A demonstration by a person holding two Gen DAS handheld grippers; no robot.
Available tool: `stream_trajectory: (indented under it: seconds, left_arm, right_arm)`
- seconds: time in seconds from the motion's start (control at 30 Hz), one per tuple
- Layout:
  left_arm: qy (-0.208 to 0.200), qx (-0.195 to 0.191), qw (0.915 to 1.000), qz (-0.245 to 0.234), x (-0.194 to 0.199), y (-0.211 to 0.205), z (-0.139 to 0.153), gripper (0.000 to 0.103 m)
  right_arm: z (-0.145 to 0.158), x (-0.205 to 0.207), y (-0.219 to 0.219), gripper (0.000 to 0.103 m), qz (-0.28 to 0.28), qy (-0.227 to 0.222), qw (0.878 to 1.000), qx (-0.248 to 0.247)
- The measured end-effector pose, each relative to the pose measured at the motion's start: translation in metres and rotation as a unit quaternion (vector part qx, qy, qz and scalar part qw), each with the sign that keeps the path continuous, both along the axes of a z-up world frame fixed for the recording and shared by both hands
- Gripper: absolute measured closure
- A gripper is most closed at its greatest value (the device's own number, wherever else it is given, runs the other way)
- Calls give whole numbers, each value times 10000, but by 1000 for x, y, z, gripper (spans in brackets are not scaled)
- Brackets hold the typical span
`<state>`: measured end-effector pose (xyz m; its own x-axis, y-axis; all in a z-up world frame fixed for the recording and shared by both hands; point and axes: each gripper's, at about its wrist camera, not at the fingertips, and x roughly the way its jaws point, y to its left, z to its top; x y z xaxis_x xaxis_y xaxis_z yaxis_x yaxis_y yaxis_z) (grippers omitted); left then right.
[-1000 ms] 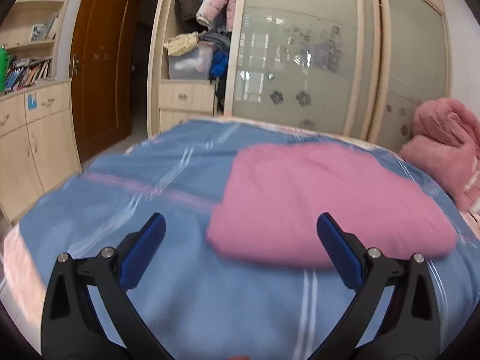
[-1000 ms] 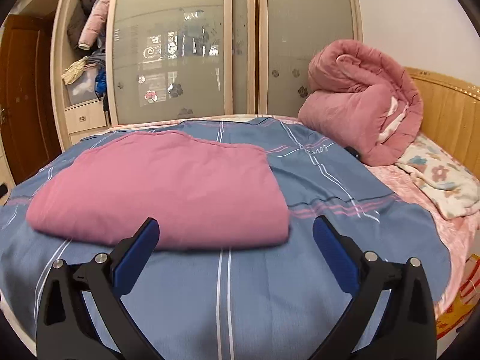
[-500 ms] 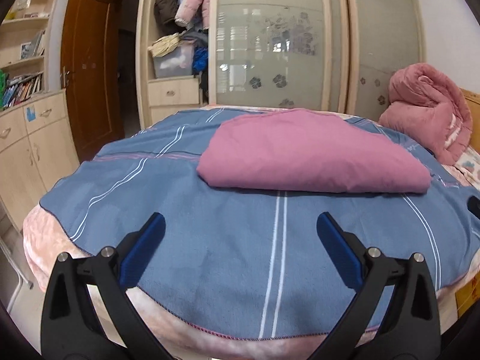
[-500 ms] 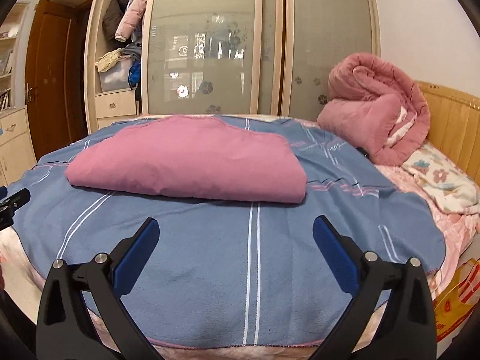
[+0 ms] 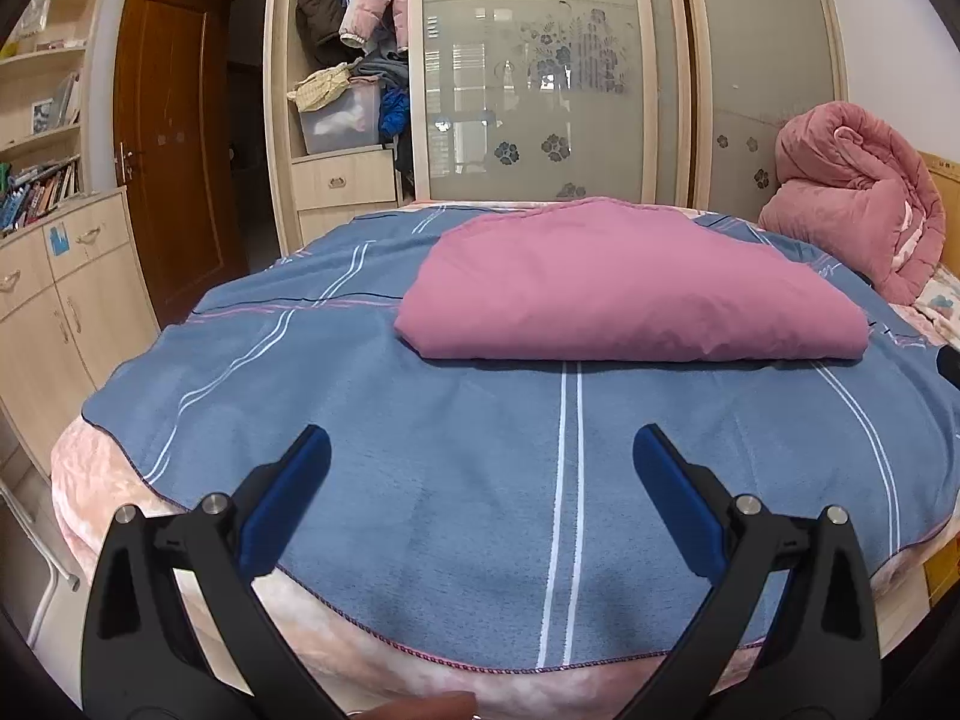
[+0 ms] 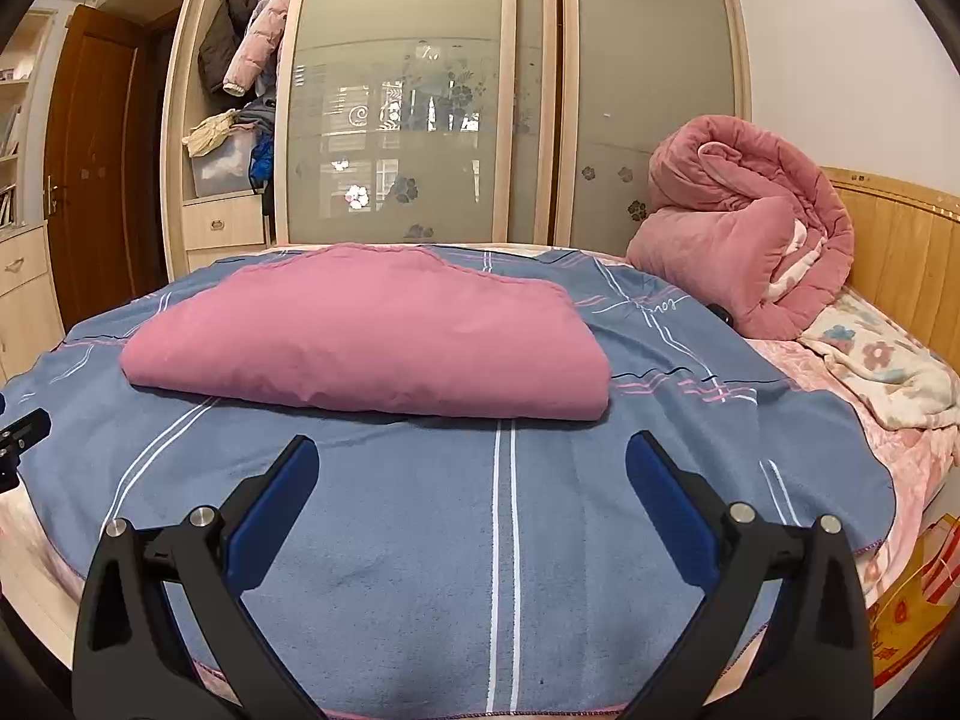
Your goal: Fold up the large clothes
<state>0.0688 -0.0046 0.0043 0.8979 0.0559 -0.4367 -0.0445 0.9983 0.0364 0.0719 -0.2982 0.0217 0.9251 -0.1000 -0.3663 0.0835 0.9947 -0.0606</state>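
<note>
A pink garment [image 5: 624, 285] lies folded into a thick flat rectangle on the blue striped blanket [image 5: 480, 468] that covers the bed. It also shows in the right wrist view [image 6: 372, 336]. My left gripper [image 5: 480, 450] is open and empty, well short of the garment, over the blanket near the bed's front edge. My right gripper [image 6: 471, 447] is open and empty too, back from the garment's near fold. The tip of the left gripper [image 6: 21, 432] shows at the left edge of the right wrist view.
A rolled pink quilt [image 6: 744, 222] sits at the head of the bed by the wooden headboard [image 6: 900, 252]. A floral sheet [image 6: 882, 360] lies at the right. A wardrobe with glass sliding doors [image 5: 540, 72] stands behind, cabinets [image 5: 54, 312] and a door [image 5: 174, 144] at the left.
Both grippers have pulled back from the folded garment toward the bed's front edge and dropped lower, so more blanket lies in front of them. Both stayed open.
</note>
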Motion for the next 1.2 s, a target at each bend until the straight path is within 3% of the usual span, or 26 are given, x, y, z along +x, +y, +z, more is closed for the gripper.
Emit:
stream_trajectory:
  seconds: [1.2]
  left_arm:
    - [-156, -96, 9998, 29, -4, 3, 8, 2]
  right_arm:
    - [-1, 1, -1, 1, 29, 25, 10000, 77]
